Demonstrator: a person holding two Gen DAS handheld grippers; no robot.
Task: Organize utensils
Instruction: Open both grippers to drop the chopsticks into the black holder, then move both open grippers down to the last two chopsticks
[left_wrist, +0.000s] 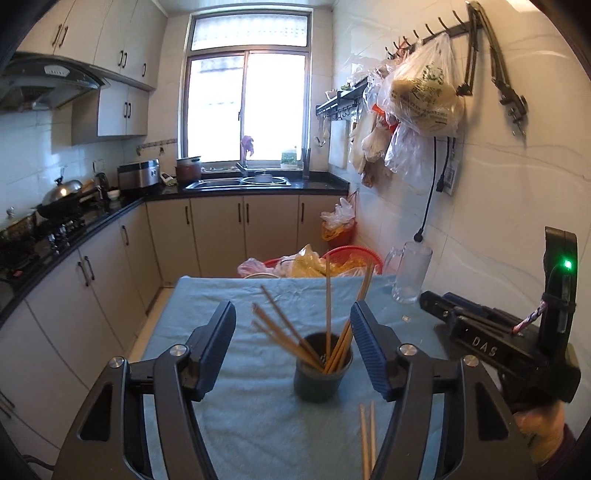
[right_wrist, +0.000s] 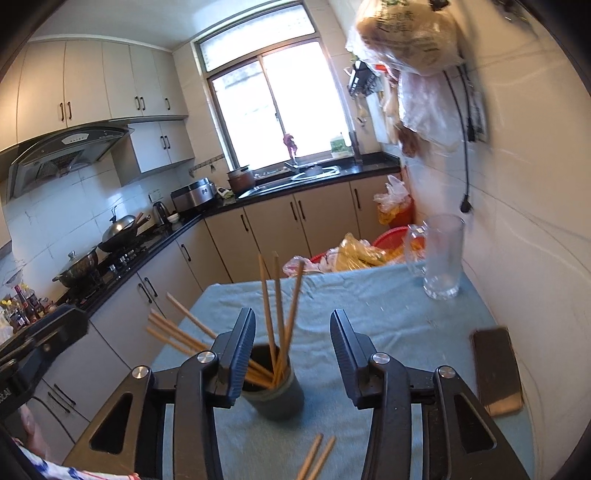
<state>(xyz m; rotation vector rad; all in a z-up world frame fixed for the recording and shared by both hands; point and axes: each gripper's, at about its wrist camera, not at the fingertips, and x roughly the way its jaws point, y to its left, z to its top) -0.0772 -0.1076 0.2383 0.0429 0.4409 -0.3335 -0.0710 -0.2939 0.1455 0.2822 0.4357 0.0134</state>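
A dark cup (left_wrist: 322, 369) stands on the blue cloth (left_wrist: 258, 435) and holds several wooden chopsticks (left_wrist: 328, 299). Two loose chopsticks (left_wrist: 367, 439) lie on the cloth in front of it. My left gripper (left_wrist: 293, 314) is open and empty, with the cup between and just ahead of its fingers. In the right wrist view the cup (right_wrist: 275, 395) with chopsticks (right_wrist: 277, 295) sits by the left finger of my right gripper (right_wrist: 291, 325), which is open and empty. The loose pair (right_wrist: 317, 458) lies below it. The right gripper's body (left_wrist: 517, 343) shows at the right of the left view.
A glass mug (right_wrist: 441, 254) stands at the table's far right by the tiled wall. A phone (right_wrist: 496, 369) lies at the right edge. Red baskets with plastic bags (left_wrist: 317, 260) sit beyond the table. Kitchen counters and stove (left_wrist: 59, 221) run along the left.
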